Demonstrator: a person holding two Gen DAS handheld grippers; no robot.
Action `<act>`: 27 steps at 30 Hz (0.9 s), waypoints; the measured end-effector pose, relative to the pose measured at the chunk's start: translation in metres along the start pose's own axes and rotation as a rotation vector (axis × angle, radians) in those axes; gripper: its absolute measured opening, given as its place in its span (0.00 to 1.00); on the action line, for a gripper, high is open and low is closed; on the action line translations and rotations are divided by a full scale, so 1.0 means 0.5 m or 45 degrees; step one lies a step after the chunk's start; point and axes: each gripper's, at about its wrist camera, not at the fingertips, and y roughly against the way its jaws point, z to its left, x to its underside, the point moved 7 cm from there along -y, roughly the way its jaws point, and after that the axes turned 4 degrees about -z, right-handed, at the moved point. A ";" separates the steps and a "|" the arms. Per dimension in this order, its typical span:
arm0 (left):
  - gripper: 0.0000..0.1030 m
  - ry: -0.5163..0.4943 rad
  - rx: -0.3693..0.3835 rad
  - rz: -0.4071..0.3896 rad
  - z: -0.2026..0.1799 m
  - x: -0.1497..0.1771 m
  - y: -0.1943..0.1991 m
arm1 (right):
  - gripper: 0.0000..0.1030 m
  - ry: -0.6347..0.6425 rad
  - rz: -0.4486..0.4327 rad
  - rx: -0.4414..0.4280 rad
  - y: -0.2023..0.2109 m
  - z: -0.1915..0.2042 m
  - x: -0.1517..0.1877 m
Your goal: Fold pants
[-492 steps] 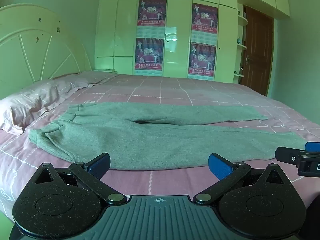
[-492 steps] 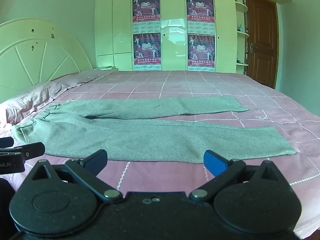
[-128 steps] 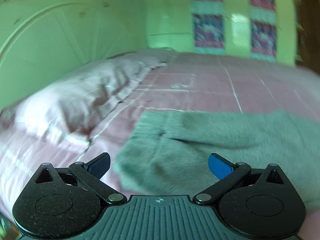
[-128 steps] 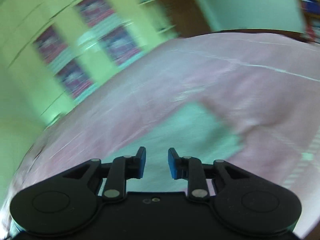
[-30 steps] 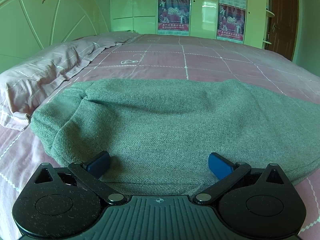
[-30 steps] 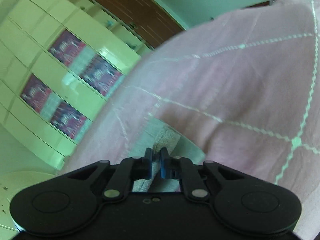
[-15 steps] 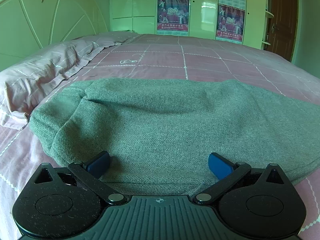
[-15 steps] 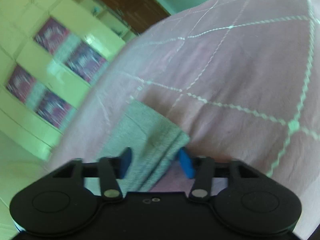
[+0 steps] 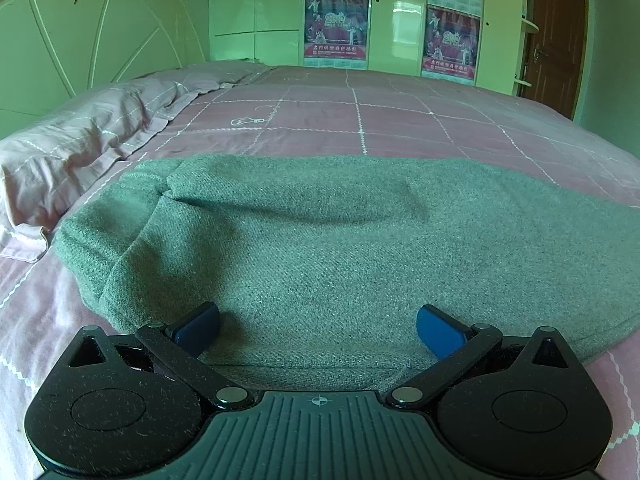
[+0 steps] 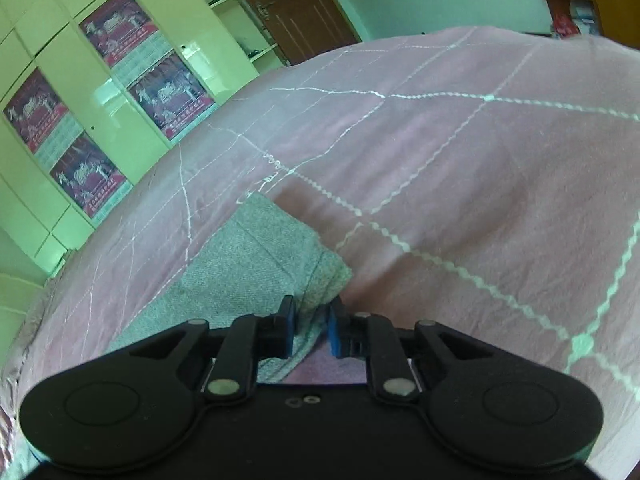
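Pink quilted bedspread (image 9: 400, 120), crossed by white stitched lines, covers the whole bed and carries everything else. Behind it stand pale glossy wardrobe doors (image 9: 256, 8) hung with red posters (image 9: 335, 24), and a brown door (image 9: 556, 36) at the far right. A pink pillow (image 9: 80, 136) lies along the bed's left side, just beside the waist end of the grey-green pants (image 9: 340, 240), which lie flat on the spread with one leg laid over the other. Left gripper (image 9: 318, 326): jaws spread wide, blue pads resting on the near edge of the fabric, nothing clamped. Right gripper (image 10: 311, 330): jaws drawn nearly together over the cuff end of the pants (image 10: 264, 264), with cloth between the pads; whether they pinch it cannot be told.
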 end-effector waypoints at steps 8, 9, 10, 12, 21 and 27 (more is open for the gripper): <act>1.00 -0.004 -0.021 -0.039 -0.004 -0.008 0.014 | 0.23 0.223 -0.144 -0.042 0.099 0.057 -0.027; 1.00 0.006 -0.024 -0.067 -0.006 -0.013 0.023 | 0.23 0.275 -0.119 -0.106 0.099 0.083 -0.024; 1.00 0.016 -0.020 -0.096 -0.006 -0.017 0.031 | 0.23 0.326 -0.086 -0.163 0.096 0.109 -0.016; 1.00 0.030 -0.069 -0.140 0.000 -0.028 0.042 | 0.23 0.435 -0.036 -0.256 0.084 0.176 -0.002; 1.00 -0.086 -0.265 -0.067 0.054 -0.046 0.025 | 0.19 0.742 0.416 -0.493 -0.065 0.444 0.183; 1.00 -0.153 -0.251 -0.041 0.043 -0.026 0.011 | 0.13 0.730 0.384 -0.354 -0.134 0.476 0.198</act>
